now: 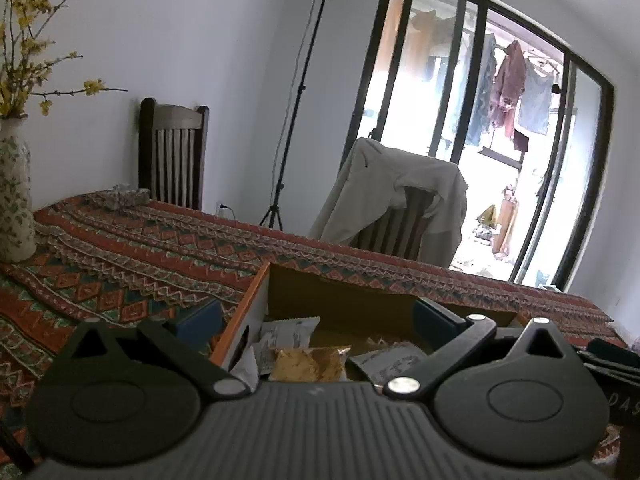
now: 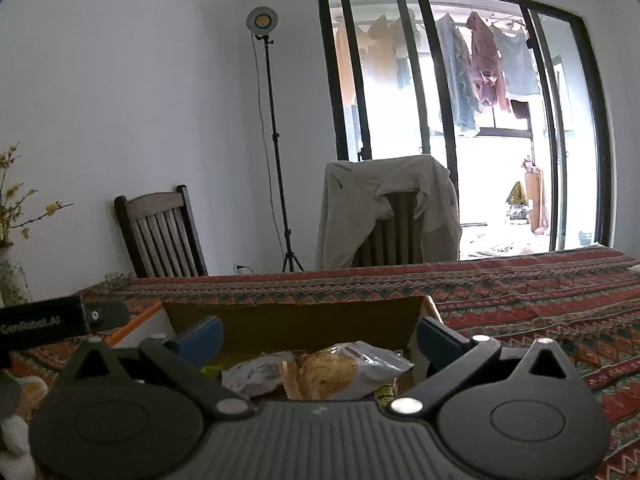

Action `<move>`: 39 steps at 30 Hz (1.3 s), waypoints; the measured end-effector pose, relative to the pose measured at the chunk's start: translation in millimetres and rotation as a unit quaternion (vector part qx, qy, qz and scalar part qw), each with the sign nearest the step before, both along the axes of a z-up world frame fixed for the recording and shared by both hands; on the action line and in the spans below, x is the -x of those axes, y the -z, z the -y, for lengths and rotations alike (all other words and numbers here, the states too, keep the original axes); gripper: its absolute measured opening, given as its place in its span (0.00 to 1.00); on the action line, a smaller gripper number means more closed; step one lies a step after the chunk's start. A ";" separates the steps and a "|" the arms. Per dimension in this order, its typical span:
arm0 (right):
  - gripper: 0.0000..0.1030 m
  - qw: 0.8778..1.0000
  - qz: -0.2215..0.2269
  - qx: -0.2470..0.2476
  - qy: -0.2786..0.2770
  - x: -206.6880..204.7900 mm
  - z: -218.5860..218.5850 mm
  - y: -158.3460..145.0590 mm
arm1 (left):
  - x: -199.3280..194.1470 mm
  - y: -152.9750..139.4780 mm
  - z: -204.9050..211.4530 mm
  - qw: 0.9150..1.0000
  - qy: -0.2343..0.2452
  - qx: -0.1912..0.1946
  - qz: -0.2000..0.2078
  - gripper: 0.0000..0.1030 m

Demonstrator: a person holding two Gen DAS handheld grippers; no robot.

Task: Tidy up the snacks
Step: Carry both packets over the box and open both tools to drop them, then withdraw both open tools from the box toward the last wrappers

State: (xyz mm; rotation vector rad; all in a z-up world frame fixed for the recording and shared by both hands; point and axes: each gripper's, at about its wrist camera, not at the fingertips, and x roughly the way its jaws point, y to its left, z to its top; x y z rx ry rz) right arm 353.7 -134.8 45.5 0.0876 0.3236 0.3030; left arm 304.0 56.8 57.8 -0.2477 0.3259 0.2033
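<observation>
An open cardboard box (image 1: pixel 340 300) with an orange rim stands on the patterned tablecloth. Several snack packets lie inside it. In the left wrist view I see a golden-brown packet (image 1: pixel 310 364) between white ones (image 1: pixel 288 330). My left gripper (image 1: pixel 316 318) hovers over the box's near left corner, open and empty. In the right wrist view the box (image 2: pixel 292 320) holds a clear packet of yellowish pastry (image 2: pixel 328 372) and a grey-white packet (image 2: pixel 256 376). My right gripper (image 2: pixel 320 338) is open above them, touching nothing. The left gripper's body (image 2: pixel 60 322) shows at the left edge.
A floral vase with yellow branches (image 1: pixel 14 200) stands at the table's left. Behind the table are a dark wooden chair (image 1: pixel 172 156), a chair draped with a beige jacket (image 1: pixel 400 200) and a lamp on a tripod (image 1: pixel 296 120). Glass doors (image 2: pixel 460 120) fill the back right.
</observation>
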 end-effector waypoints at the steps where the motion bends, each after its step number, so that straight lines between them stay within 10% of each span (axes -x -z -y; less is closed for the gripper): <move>1: 1.00 1.000 0.001 0.001 0.000 1.5 -0.3 -3.9 | 2.3 -4.5 0.9 1.000 -0.003 -0.001 0.004 1.00; 19: 1.00 0.999 0.003 0.034 -0.013 59.1 5.5 -35.7 | 73.7 -27.9 -8.7 1.000 -0.005 0.001 0.018 1.00; 39: 1.00 0.995 -0.082 0.051 0.006 101.7 40.8 23.3 | 113.8 42.6 -3.4 0.998 0.032 -0.033 -0.043 1.00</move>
